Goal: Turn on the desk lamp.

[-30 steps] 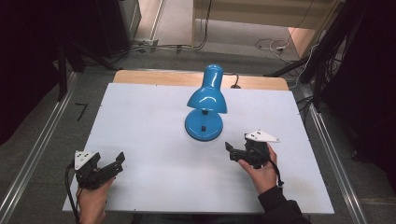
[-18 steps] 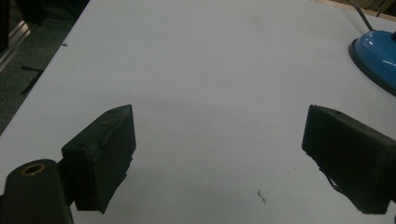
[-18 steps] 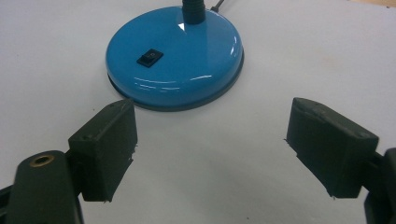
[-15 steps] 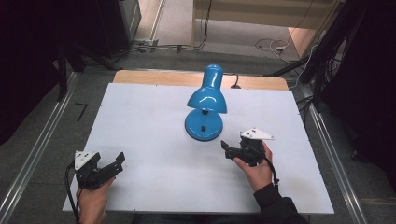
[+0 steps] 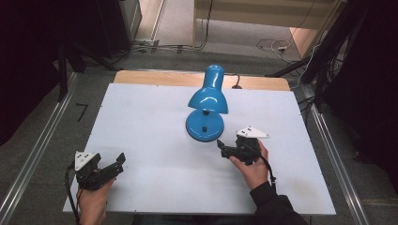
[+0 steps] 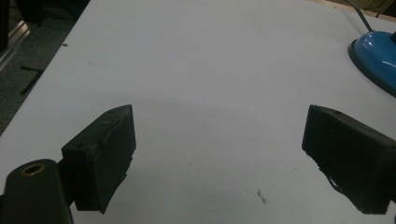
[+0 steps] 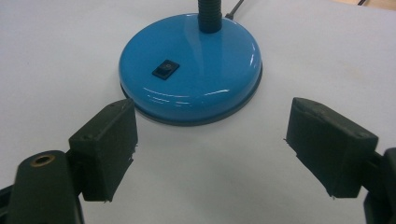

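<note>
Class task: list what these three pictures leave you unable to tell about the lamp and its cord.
- Bulb: the high view looks down on the outside of the shade, so its opening is hidden.
- Switch position: in the right gripper view, too small and unmarked to tell on from off.
- Cord: the high view loses it at the table's far edge.
- Lamp base: cut off by the left gripper view's right edge.

1 blue lamp (image 5: 206, 110), 1 table (image 5: 141, 122), 2 tongs: left tongs (image 5: 117, 161), right tongs (image 5: 221, 146).

We see white rectangular tabletop (image 5: 150, 117), wooden strip along far edge. Blue metal desk lamp (image 5: 205, 125) stands on it right of centre, round base flat on surface.
</note>
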